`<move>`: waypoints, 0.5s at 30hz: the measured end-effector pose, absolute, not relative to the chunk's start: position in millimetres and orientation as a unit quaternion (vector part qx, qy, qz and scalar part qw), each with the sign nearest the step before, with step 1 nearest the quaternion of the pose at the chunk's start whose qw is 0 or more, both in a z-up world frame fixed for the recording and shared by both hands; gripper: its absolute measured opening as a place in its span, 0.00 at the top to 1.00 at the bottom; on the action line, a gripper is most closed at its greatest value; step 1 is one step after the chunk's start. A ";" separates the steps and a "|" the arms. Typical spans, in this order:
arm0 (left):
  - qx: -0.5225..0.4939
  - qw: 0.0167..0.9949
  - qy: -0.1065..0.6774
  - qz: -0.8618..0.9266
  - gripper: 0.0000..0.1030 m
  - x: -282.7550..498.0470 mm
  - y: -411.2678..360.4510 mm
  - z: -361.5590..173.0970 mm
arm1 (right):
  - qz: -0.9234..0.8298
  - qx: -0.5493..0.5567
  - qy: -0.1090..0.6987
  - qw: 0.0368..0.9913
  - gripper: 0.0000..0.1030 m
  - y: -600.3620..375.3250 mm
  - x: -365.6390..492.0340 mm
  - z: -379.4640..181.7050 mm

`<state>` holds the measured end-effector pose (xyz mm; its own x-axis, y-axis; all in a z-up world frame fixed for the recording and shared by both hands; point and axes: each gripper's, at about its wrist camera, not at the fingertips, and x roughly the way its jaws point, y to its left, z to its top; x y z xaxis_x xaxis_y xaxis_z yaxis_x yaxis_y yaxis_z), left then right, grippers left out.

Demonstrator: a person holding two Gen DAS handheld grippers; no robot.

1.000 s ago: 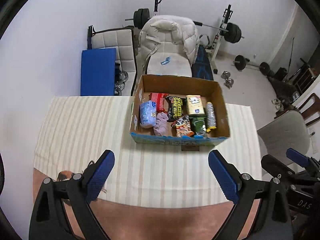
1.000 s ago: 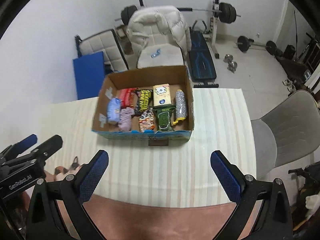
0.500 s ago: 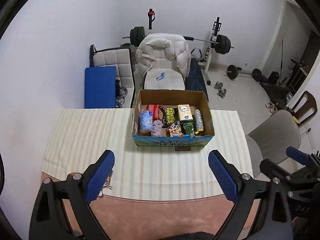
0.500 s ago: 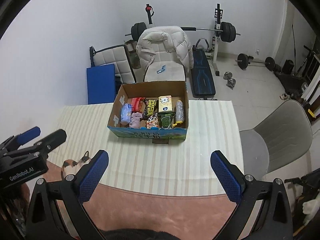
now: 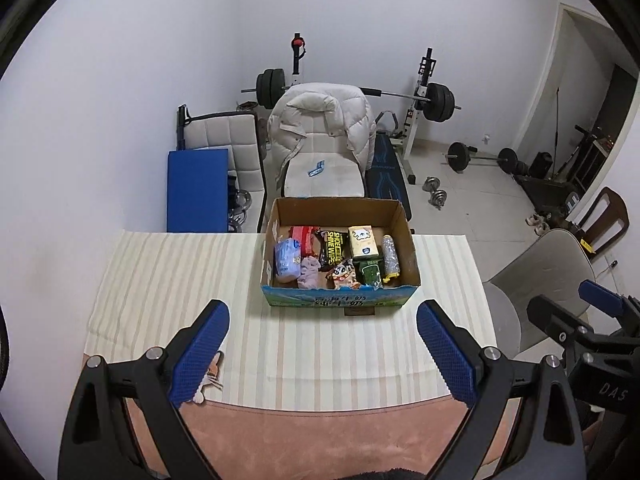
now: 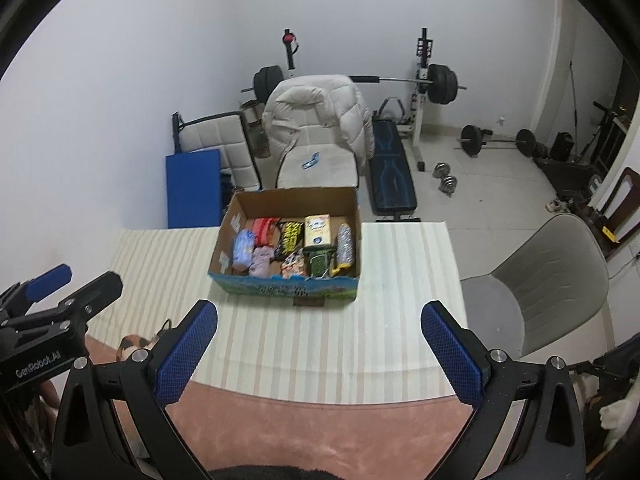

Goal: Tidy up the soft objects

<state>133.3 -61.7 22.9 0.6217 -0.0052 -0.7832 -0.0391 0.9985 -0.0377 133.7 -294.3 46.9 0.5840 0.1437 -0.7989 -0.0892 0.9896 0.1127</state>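
Observation:
A cardboard box stands at the far side of the table on a striped cloth. It holds soft packs side by side: a blue tissue pack, a pink cloth, a black snack bag, a cream pack and others. My left gripper and right gripper are open and empty, well back from the box, above the table's near edge.
A grey chair stands to the right of the table. Behind the table are a chair with a puffy coat, a blue mat and weight gear. A small cat figure lies at the cloth's near left edge.
Both grippers have pulled back and up from the box, so it looks smaller and farther. Both stay open and empty.

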 end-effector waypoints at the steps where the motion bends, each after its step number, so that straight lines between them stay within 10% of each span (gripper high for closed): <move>1: -0.025 0.901 0.433 0.013 0.07 133.5 -61.0 23.1 | 0.065 0.031 0.450 0.890 0.00 -294.0 134.7 47.9; 15: -0.023 0.904 0.426 0.020 0.00 130.9 -61.6 24.8 | 0.049 0.029 0.437 0.897 0.00 -297.7 137.1 52.9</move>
<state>130.9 -61.6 24.8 0.6357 0.0176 -0.7717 -0.0562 0.9981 -0.0236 137.1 -297.7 52.9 0.6124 0.1141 -0.7823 -0.0633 0.9934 0.0953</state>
